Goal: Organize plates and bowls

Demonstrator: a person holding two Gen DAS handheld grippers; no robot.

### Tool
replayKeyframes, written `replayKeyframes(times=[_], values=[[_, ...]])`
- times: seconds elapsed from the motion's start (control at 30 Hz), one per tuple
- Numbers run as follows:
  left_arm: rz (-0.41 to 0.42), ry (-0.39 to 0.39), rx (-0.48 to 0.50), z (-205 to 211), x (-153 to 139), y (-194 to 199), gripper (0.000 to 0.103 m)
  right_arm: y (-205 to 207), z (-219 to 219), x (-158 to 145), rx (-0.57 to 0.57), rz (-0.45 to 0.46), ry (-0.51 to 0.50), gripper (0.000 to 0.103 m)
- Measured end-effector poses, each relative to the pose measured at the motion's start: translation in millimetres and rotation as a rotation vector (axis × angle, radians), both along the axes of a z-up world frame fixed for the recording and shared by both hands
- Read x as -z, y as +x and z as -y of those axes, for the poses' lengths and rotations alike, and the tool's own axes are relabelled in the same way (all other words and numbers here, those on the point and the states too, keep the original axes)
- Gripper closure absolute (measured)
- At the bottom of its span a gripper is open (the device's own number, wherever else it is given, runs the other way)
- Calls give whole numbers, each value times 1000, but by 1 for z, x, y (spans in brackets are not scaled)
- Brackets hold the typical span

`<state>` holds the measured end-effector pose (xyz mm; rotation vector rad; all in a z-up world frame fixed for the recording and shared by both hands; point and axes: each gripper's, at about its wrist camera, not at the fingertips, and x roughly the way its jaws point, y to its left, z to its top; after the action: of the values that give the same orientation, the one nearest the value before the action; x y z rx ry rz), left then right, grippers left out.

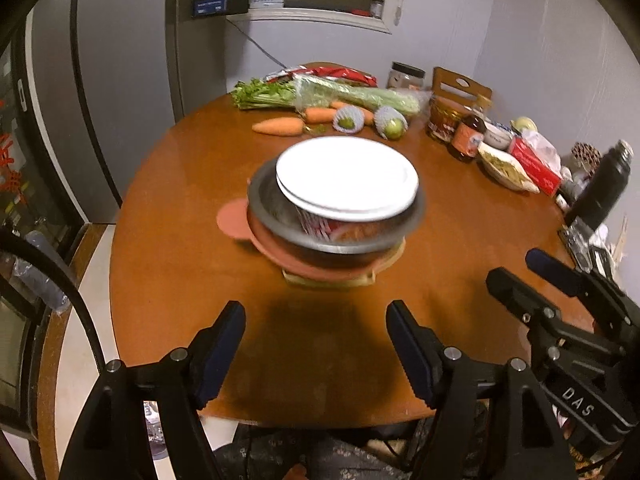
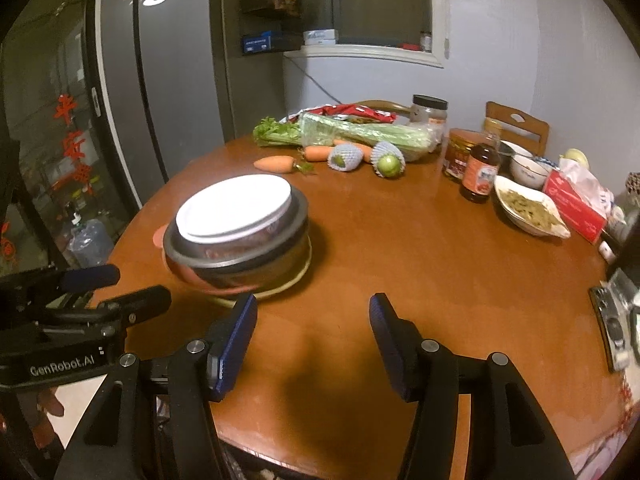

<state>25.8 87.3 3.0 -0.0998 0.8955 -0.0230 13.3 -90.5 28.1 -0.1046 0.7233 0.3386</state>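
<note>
We hold the left tongs and the right tongs low over the near edge of the table. Both stand with jaws apart and nothing between the pads; only bare wood shows in each gap.

Just ahead of the left tongs, and ahead and to the left of the right tongs, stands the stack. From the bottom it reads: a pale plate, a reddish dish whose rim juts out on the left, a steel bowl, a red-patterned bowl nested inside it, and a white plate on top. The stack is blurred, so finer contact between layers cannot be judged.

We judge that the stack is assembled and released, and that the step in hand is checking it or moving on to another piece.

Beyond the right tongs, far right, a white bowl and a shallow dish with food in it sit among jars. Collecting either calls for a reach across the table, with care near the sauce bottle.

Farthest back lie carrots and celery.
</note>
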Motion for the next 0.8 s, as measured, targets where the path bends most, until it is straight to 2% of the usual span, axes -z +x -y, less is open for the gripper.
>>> replayKeyframes(times=[0.27, 0.8], values=[[-1, 24, 7, 12, 6, -25, 30, -35, 20, 8, 48, 4, 1, 43], [-21, 54, 1, 18, 17, -31, 30, -50, 27, 13, 65, -8, 13, 42]])
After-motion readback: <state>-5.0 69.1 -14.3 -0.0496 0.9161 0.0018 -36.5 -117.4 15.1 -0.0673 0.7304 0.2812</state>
